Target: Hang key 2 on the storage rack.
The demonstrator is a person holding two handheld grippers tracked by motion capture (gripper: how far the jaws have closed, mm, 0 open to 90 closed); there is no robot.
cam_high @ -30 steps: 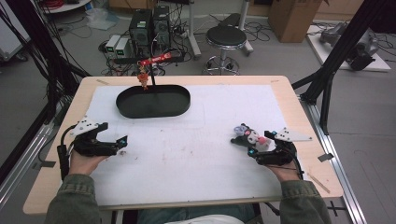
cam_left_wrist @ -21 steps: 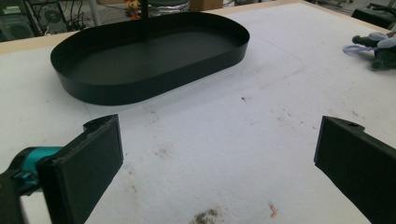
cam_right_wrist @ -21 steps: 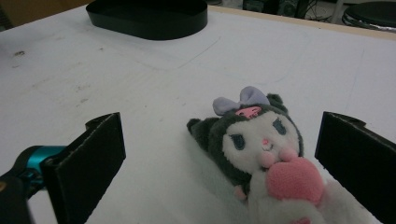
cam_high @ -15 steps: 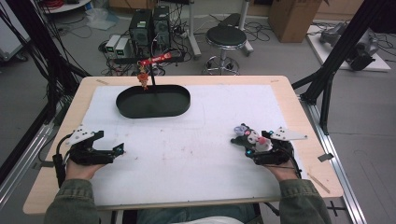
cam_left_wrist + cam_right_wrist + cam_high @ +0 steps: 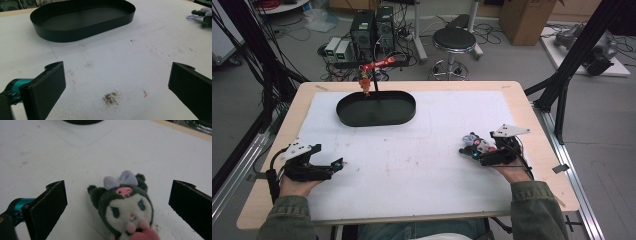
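A small plush toy (image 5: 125, 206) with a dark hood, white face and lilac bow lies on the white mat, between the wide-apart jaws of my right gripper (image 5: 117, 205). From above, the toy (image 5: 476, 144) sits at the tip of the right gripper (image 5: 472, 151) at the table's right. My left gripper (image 5: 337, 164) rests open at the left front, nothing between its jaws (image 5: 117, 85). A black oval tray (image 5: 376, 108) stands empty at the back left; in the left gripper view it (image 5: 82, 18) lies ahead, with the toy (image 5: 203, 17) far right.
A white foam mat (image 5: 412, 145) covers the wooden table (image 5: 532, 150). A red clamp on a thin stand (image 5: 374, 70) rises behind the tray. Beyond the table stand a stool (image 5: 453, 40) and computer boxes (image 5: 372, 25). Black frame posts (image 5: 572, 70) flank the sides.
My left gripper has drawn back toward the front edge and a little left. The right gripper and the toy have stayed put.
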